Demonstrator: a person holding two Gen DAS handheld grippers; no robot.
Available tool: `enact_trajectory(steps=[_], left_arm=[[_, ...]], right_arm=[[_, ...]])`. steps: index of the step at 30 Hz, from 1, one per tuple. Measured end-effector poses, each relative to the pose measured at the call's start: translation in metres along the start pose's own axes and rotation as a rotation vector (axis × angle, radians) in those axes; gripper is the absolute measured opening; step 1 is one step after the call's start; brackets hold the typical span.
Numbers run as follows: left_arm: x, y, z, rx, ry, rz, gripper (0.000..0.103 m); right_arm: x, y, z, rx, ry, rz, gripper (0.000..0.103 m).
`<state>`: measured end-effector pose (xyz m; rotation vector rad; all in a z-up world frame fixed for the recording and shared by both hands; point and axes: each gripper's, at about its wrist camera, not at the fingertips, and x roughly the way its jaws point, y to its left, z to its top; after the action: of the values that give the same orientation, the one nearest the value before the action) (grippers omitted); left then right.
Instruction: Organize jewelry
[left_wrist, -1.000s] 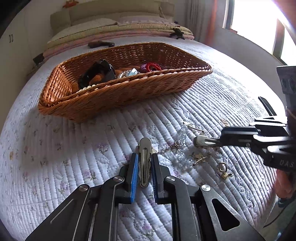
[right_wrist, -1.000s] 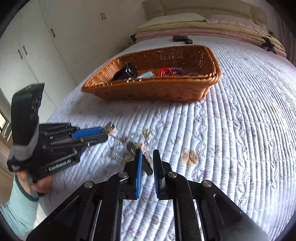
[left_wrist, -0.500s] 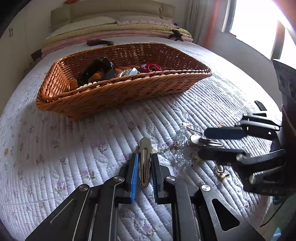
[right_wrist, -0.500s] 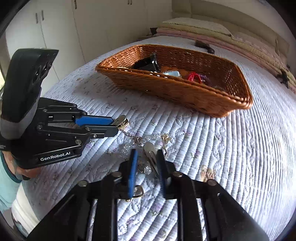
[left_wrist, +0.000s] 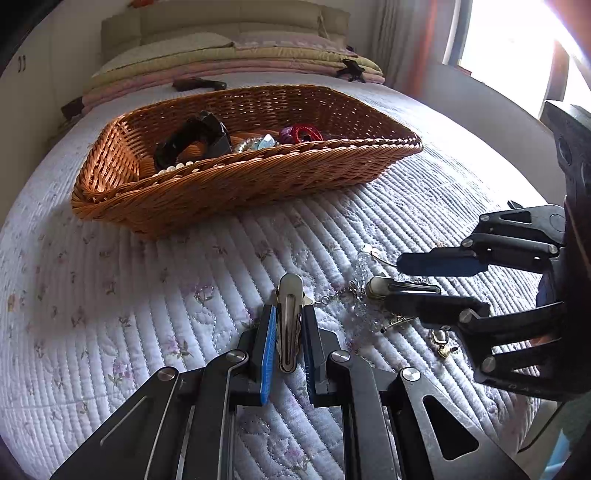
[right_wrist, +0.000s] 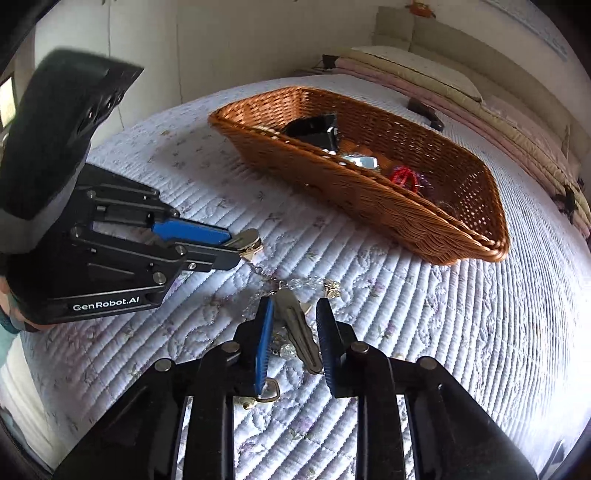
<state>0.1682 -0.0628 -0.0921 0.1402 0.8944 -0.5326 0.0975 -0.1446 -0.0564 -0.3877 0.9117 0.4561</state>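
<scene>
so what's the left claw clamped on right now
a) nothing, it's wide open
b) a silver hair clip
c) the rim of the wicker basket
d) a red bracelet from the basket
b: the left claw is pinched shut on a silver hair clip, whose rounded tip sticks out past the blue pads above the quilt, while the wicker basket sits further back, untouched.

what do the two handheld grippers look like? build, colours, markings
Both, left gripper and right gripper, are black metal linkage frames with silver pivot bolts and blue pads on the fingers. The left one's side reads "GenRobot.AI" in white; a black housing tops it.
</scene>
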Motion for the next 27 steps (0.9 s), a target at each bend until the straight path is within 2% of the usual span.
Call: enact_trajectory(steps=[3,6,10,19,25,27], left_arm=[[0.000,0.000,0.000,0.001,-0.001,-0.001,0.014],[0.001,0.000,0.000,0.000,0.000,-0.001,0.014],[0.000,-0.001,-0.001,0.007,-0.006,0.001,0.013],[-0.018,-0.010,-0.001,0.041,-0.057,-0.010,0.013],[-0.063,-0.008,0.015,0.029,-0.161,-0.059,0.013],[-0.079,-0.001,0.032,0.022,-0.212,-0.039,0.013]], right_arm=[[0.005,0.002,0.002,-0.023,0.016,0.014,0.020],[0.010,0.005,0.001,-0.028,0.029,0.019,0.019],[0.007,-0.003,-0.003,0.056,-0.002,0.027,0.018],[-0.044,-0.034,-0.010,0.278,-0.172,0.111,0.018],[-0.085,-0.053,0.009,0.340,-0.298,0.063,0.018],[-0.087,-0.062,0.024,0.358,-0.321,0.036,0.018]])
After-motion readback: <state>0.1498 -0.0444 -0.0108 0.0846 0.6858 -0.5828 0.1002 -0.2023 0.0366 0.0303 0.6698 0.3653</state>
